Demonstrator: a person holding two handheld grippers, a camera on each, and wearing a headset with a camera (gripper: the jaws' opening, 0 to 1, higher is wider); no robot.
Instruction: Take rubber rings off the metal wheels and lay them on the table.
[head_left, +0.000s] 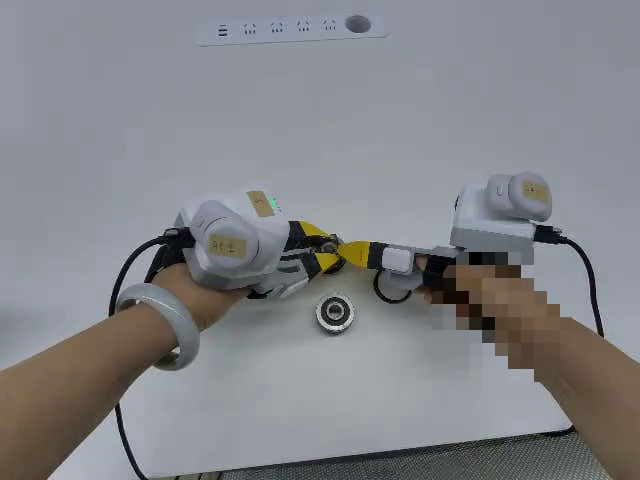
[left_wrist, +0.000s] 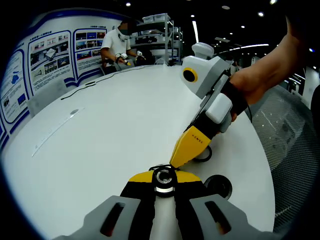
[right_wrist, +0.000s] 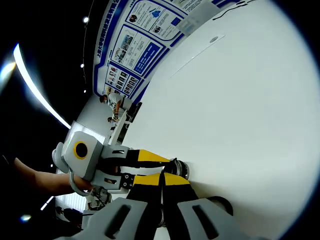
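The left gripper (head_left: 328, 256) has its yellow-tipped jaws drawn in tight on a small silver metal wheel (left_wrist: 164, 178), which sits clamped between the two tips with its round face turned up along the jaws in the left gripper view. The right gripper (head_left: 351, 252) comes in from the opposite side, nose to nose with the left one. Its own yellow tips stand pressed almost together, with a thin dark slit between them in the right gripper view, and they meet the rim of the held wheel. A thin black arc shows at that rim just ahead of the left jaws, but I cannot tell whether the right tips actually have rubber pinched between them. Below the right jaws, just behind their tips, a loose black rubber ring (head_left: 377, 290) lies flat on the white table (head_left: 300, 130). A second metal wheel with a black rubber ring around it (head_left: 335, 313) lies on the table just below the point where both pairs of jaws meet, apart from either gripper; in the left gripper view it sits just right of the jaws. Far beyond both pairs of jaws, a white power strip (head_left: 290, 27) lies at the table's far edge.
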